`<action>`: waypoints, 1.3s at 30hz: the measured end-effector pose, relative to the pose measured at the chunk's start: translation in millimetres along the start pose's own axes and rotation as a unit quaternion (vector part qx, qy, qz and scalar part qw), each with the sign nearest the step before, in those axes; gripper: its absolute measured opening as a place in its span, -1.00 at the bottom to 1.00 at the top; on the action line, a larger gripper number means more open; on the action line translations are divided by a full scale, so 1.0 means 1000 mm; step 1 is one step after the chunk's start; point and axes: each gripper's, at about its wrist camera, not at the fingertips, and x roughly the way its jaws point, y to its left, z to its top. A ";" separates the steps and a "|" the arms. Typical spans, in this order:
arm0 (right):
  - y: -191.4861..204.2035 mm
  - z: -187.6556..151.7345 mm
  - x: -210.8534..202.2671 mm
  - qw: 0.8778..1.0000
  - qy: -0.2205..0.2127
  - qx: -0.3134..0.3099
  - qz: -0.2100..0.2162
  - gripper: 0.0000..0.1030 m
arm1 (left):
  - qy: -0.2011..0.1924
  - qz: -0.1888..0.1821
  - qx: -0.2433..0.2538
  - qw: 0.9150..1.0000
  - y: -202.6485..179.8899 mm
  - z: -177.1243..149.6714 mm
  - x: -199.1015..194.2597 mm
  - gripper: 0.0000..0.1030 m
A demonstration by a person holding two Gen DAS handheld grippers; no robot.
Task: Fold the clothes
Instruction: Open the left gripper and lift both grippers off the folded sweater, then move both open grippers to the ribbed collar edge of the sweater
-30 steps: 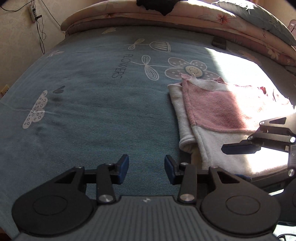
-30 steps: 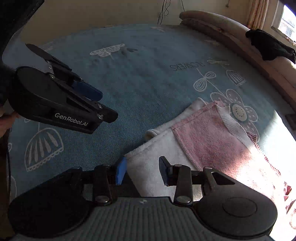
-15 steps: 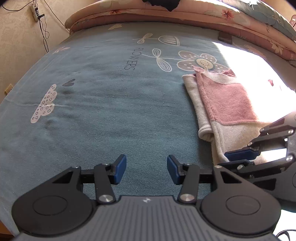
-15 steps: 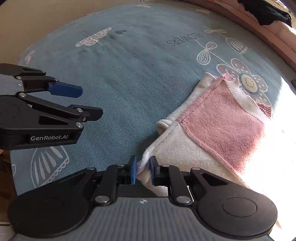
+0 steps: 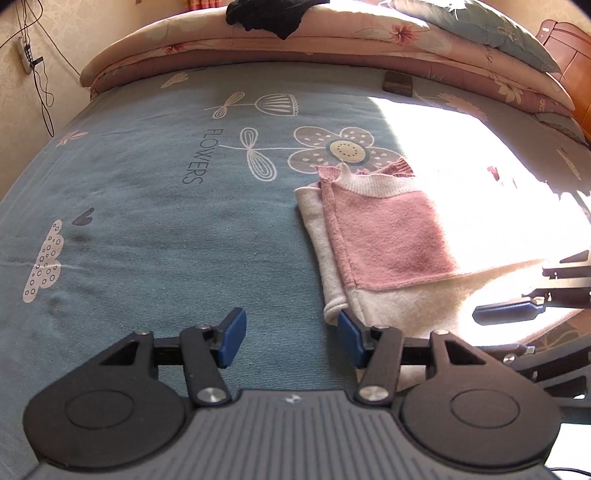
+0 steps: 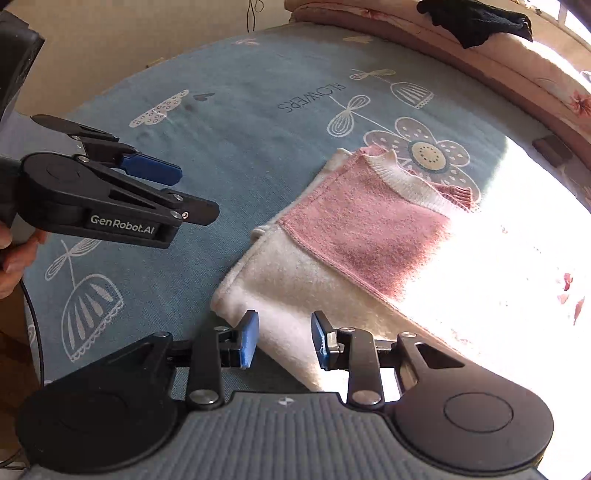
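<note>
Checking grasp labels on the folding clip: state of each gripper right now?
Left gripper: open, jaws just widened, nothing between them, beside the sweater.
Right gripper: open, jaws just reopened, over the sweater's white edge, pads not pressing it.

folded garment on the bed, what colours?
Pink upper panel over cream-white fleece on the folded garment, with a white ribbed collar. Clearest in the right wrist view.

A blue bedsheet printed with flowers covers the bed. Beyond it, a black garment lies on a pink quilt.
</note>
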 end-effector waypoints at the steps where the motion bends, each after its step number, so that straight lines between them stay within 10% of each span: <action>1: -0.015 -0.010 -0.007 1.000 0.002 0.012 -0.019 -0.21 | -0.008 -0.023 0.004 1.000 -0.010 0.004 0.000 0.26; 6: -0.101 -0.073 -0.051 0.981 0.015 0.130 -0.140 -0.21 | -0.020 -0.090 0.074 0.993 -0.066 0.010 0.011 0.39; 12: -0.201 -0.150 -0.102 0.928 -0.013 0.294 -0.229 -0.21 | 0.028 -0.116 0.083 0.989 -0.090 -0.003 0.036 0.39; 19: -0.247 -0.200 -0.097 0.910 -0.079 0.400 -0.082 -0.26 | 0.081 -0.101 0.094 0.987 -0.095 -0.005 0.051 0.39; 25: -0.263 -0.221 -0.086 0.896 -0.067 0.438 -0.014 -0.74 | 0.106 -0.097 0.072 0.987 -0.092 -0.002 0.058 0.41; 34: -0.264 -0.218 -0.084 0.902 -0.040 0.428 -0.032 -0.63 | 0.118 -0.066 0.094 0.986 -0.095 -0.001 0.059 0.42; 39: -0.255 -0.186 -0.112 0.907 -0.093 0.400 -0.087 -0.77 | 0.080 -0.088 0.119 0.986 -0.105 0.009 0.042 0.42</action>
